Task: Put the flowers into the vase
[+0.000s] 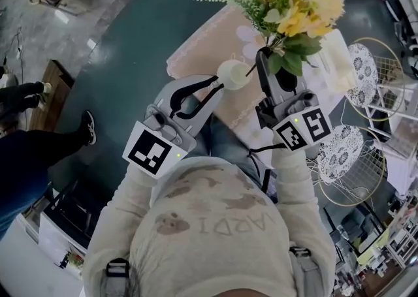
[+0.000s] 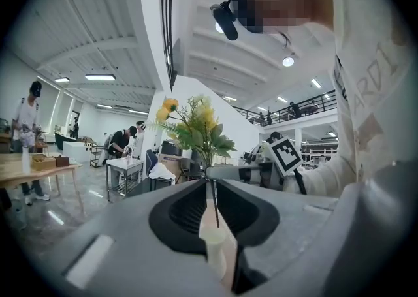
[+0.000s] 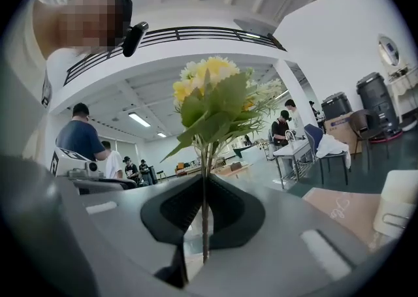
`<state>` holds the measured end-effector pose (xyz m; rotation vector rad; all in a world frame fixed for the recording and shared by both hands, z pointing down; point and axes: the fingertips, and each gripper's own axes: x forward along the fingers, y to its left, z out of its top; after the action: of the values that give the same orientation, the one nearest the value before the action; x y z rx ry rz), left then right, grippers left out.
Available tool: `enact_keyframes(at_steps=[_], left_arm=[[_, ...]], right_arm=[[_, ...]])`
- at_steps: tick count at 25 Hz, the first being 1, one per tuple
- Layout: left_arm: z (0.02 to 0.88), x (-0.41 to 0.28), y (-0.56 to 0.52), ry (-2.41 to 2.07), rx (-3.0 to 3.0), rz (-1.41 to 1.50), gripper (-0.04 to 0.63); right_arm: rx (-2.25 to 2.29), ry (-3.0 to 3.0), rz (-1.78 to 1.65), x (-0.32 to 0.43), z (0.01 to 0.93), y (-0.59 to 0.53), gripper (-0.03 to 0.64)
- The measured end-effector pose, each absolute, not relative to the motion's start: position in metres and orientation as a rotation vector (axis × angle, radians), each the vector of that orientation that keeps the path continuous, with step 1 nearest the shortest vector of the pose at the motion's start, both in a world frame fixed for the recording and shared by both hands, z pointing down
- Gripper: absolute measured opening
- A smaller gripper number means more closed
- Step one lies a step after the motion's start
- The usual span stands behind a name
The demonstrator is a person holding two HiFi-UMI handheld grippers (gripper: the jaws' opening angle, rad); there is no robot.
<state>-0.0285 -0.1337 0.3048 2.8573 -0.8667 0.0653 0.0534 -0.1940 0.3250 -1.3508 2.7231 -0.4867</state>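
In the head view my left gripper (image 1: 217, 84) is shut on a small cream vase (image 1: 233, 73) held over the edge of the pink-clothed table (image 1: 202, 51). My right gripper (image 1: 263, 57) is shut on the stems of a bunch of yellow and white flowers (image 1: 297, 5) with green leaves. A thin stem runs from it down to the vase mouth. In the left gripper view the vase (image 2: 214, 240) sits between the jaws of the left gripper (image 2: 212, 186) with a dark stem (image 2: 213, 204) entering it. The right gripper view shows the right gripper (image 3: 204, 181) clamping the stem (image 3: 204, 224) below the flowers (image 3: 209, 96).
Round wire-frame seats with patterned white cushions (image 1: 341, 152) stand to the right of the table. A white object (image 1: 339, 54) lies on the cloth behind the flowers. A person's legs (image 1: 39, 136) are at the left. Other people work at tables (image 2: 124, 165) in the background.
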Motion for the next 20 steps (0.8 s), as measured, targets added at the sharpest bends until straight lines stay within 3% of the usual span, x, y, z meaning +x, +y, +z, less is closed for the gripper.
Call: enact_keyframes(at_steps=[20], left_arm=[[0.327, -0.041, -0.139, -0.887, 2.798, 0.168, 0.046]], right_arm=[[-1.481, 2.785, -0.401, 0.037, 0.397, -0.178, 0.052]])
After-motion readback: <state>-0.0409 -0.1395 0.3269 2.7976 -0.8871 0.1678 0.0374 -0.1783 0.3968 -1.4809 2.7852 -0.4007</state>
